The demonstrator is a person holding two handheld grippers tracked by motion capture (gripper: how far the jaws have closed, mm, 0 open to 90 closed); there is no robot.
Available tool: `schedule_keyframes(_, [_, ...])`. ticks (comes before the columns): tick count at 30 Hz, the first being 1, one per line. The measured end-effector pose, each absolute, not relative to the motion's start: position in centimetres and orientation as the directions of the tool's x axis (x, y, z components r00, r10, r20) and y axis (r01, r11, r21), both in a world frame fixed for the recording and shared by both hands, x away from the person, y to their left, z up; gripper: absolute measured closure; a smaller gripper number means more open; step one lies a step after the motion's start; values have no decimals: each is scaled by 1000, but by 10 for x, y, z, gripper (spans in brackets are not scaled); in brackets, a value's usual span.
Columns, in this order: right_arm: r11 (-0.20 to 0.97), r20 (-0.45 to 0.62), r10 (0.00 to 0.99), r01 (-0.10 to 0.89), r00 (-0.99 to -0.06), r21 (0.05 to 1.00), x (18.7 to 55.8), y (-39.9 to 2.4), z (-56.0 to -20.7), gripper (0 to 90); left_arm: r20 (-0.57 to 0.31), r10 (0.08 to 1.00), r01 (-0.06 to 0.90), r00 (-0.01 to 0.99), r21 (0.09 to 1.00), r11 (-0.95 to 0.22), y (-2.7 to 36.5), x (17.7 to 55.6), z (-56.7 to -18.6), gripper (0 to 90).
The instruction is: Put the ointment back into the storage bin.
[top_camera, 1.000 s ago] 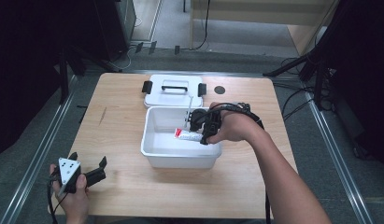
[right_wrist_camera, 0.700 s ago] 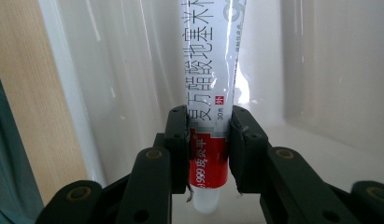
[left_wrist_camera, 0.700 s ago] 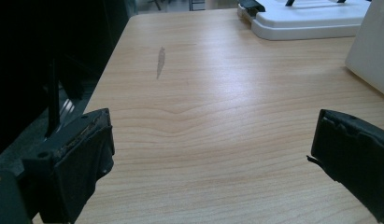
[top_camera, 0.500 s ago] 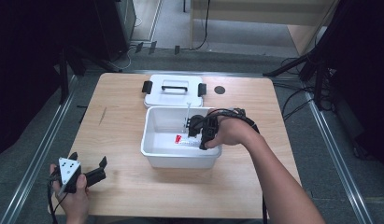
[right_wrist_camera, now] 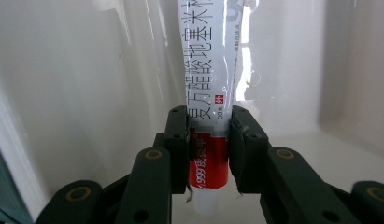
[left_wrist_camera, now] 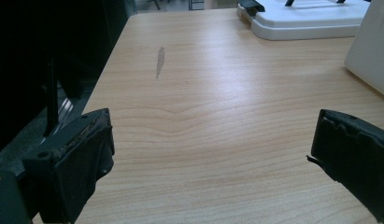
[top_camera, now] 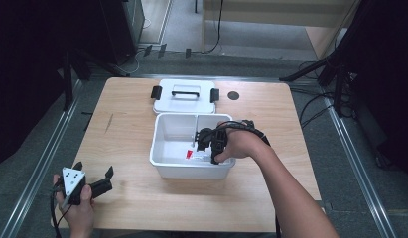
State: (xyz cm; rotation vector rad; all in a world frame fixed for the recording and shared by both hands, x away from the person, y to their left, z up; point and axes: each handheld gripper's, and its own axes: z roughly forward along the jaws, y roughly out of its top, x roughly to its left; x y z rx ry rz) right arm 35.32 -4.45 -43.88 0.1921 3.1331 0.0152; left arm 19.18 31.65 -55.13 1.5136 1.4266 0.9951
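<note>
Right gripper [right_wrist_camera: 209,140] pinching ointment tube [right_wrist_camera: 210,93] inside white bin [top_camera: 164,158], mid-table; left gripper [top_camera: 95,179] spread, empty, near-left table corner.

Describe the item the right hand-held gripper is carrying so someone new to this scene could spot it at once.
Start at the open white bin in the middle of the wooden table, in front of its white lid. Inside it the right hand-held gripper is shut on a slim tube. The tube is white with a red band and printed characters, the one coloured thing in the bin.
</note>
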Motion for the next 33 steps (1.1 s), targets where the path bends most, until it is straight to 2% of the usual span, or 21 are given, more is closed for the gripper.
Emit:
schedule_keyframes(7, [991,11,133,133,-991,-30,353,-40,-446,718,14,999,359,50,933,-31,317,192,-551,2])
schedule_keyframes(17, [990,18,139,138,-990,-35,354,-39,-449,714,14,999,360,50,933,-31,317,192,-551,2])
schedule_keyframes(27, [987,21,162,162,-987,-15,353,-42,-443,707,17,999,359,50,933,-34,317,191,-551,3])
schedule_keyframes(33, [983,1,182,182,-983,20,354,-49,-432,741,17,999,357,48,934,-33,316,191,-551,3])
